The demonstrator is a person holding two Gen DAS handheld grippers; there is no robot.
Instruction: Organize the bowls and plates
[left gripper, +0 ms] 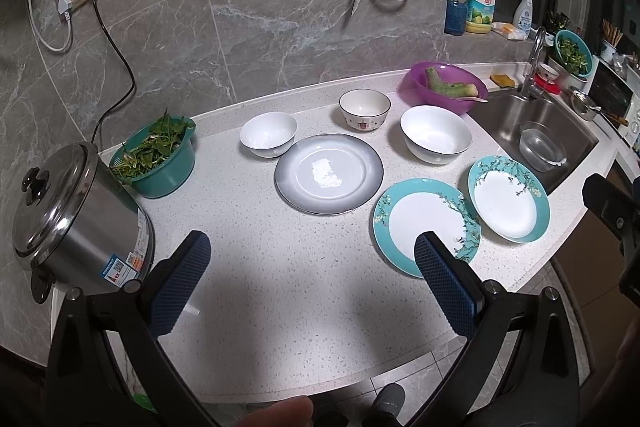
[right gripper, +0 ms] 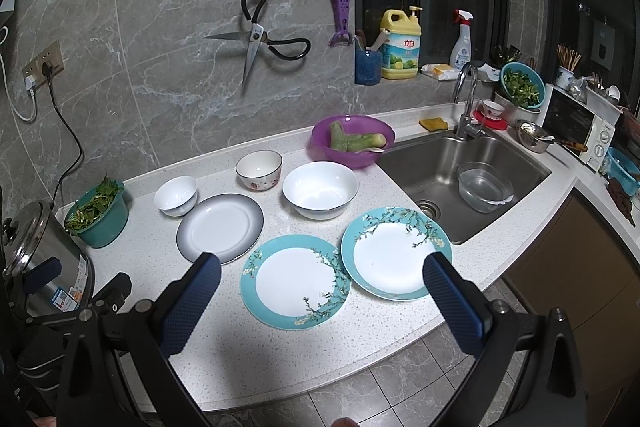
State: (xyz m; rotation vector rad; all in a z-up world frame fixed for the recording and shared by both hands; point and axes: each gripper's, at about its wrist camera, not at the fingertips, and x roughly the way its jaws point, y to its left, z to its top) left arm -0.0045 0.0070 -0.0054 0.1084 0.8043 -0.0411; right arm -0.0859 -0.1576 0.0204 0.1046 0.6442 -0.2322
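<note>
We hold left gripper (left gripper: 312, 255) & right gripper (right gripper: 322, 277) spread wide, empty, above counter (left gripper: 280, 267) w/ three plates, three bowls.

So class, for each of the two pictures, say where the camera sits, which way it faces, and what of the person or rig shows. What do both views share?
Left wrist view: rides the left gripper, above the counter's near edge, facing the wall; its open jaws, a fingertip and a shoe show.
Right wrist view: rides the right gripper, nearer the sink, facing the same way; its open jaws and part of the left gripper show.
Shared: grey-rimmed plate, two teal plates, three bowls, purple basin.
</note>
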